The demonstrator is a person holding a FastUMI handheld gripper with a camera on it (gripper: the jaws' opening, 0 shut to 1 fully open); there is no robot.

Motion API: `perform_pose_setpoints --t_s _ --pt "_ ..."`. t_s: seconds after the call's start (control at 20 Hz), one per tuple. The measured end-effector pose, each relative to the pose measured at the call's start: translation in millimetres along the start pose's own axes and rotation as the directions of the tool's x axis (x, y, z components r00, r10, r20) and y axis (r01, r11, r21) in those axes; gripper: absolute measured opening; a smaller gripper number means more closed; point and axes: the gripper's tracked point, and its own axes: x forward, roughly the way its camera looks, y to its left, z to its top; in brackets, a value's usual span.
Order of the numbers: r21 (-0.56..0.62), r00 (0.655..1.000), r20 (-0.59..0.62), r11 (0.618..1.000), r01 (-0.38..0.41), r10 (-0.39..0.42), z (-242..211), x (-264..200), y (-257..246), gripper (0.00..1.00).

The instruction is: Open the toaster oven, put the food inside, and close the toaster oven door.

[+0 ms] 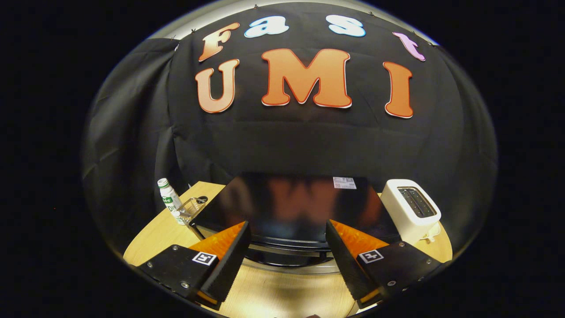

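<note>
Spread tongs (287,247) above toaster oven (291,207)

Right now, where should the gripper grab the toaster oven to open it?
Probably the silver handle bar running along the front top edge of the toaster oven. Come down from above and in front: the bar lies crosswise just ahead of the open gripper, so one finger would have to slip behind it.

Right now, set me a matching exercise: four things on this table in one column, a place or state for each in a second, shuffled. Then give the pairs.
Things:
1. toaster oven
2. white toaster
3. white bottle
4. gripper

Places or states:
A. open, nothing between the fingers
B. just ahead of the fingers, glossy black top
C. beside the oven, off the right finger
D. beyond the left finger, next to a clear container

Pairs: 1-B, 2-C, 3-D, 4-A
</note>
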Motion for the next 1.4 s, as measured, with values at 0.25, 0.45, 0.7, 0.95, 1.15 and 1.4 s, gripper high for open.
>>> perform_pose_setpoints --t_s 0.25,0.45,0.7,0.95,1.15,1.4 --pt "0.020 0.999 -0.013 0.999 0.042 -0.041 -14.6 4.8 -6.2 1.00" --pt "0.011 0.997 0.005 0.997 0.073 -0.073 -18.6 0.5 -10.0 0.97" --pt "0.014 0.997 0.045 0.998 0.062 -0.062 -29.5 -16.0 -2.6 0.86" --pt "-0.015 0.999 -0.026 1.000 0.020 -0.020 -51.5 -40.7 4.6 0.81" --pt "-0.054 0.992 -0.126 0.998 -0.020 0.013 -86.3 -64.7 13.8 0.81" --pt "-0.037 0.963 -0.261 0.996 -0.087 0.074 -132.8 -80.8 23.8 0.81"
